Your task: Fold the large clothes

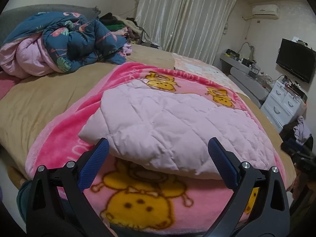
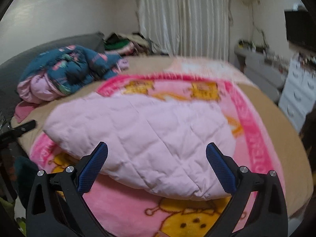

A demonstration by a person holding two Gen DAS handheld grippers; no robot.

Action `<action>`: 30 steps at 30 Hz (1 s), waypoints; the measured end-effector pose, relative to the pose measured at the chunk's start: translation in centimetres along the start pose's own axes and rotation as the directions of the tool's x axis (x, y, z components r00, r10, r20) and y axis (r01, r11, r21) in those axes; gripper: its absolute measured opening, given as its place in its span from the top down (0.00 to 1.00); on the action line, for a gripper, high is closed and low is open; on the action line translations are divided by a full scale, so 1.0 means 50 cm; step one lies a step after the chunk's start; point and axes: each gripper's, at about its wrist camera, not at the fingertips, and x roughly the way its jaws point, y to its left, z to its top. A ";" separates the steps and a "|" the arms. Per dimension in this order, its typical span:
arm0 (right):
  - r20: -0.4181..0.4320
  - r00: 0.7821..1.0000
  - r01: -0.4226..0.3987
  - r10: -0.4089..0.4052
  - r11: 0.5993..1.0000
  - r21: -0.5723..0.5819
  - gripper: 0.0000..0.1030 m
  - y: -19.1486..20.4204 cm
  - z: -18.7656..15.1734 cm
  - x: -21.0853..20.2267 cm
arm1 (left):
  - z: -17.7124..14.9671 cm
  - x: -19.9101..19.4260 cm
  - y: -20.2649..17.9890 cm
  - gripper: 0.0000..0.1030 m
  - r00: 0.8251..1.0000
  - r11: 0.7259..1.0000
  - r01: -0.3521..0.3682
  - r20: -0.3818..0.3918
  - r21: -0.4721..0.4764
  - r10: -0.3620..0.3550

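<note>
A pale pink quilted garment (image 1: 167, 122) lies folded into a thick pad on a bright pink cartoon blanket (image 1: 138, 199) spread over the bed. My left gripper (image 1: 159, 148) hangs just above its near edge, jaws wide open and nothing between the blue pads. In the right wrist view the same folded garment (image 2: 142, 138) fills the middle, and my right gripper (image 2: 157, 152) stands open over its near edge, touching nothing. That view is motion-blurred. A black gripper part (image 2: 23, 128) pokes in at the far left.
A crumpled dark blue floral duvet with pink lining (image 1: 59, 43) sits at the head of the tan bed (image 1: 35, 102), with a clothes heap (image 1: 118, 23) behind it. A white drawer unit (image 1: 284, 102), a wall television (image 1: 296, 59) and curtains (image 1: 187, 15) stand to the right.
</note>
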 end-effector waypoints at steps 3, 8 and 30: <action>0.060 0.998 -0.018 0.020 0.999 -0.036 0.04 0.025 0.001 -0.055 | -0.006 -0.025 -0.016 0.09 1.000 1.000 0.002 0.018 0.023 -0.002; 0.107 0.992 -0.054 0.061 0.997 -0.063 0.04 0.057 -0.014 -0.112 | -0.022 -0.060 -0.031 0.09 0.999 0.999 -0.004 0.040 0.044 0.003; 0.025 0.998 -0.050 0.051 0.998 -0.034 0.04 0.148 -0.147 -0.076 | -0.119 -0.076 -0.055 0.09 0.999 0.997 0.001 0.044 0.073 -0.004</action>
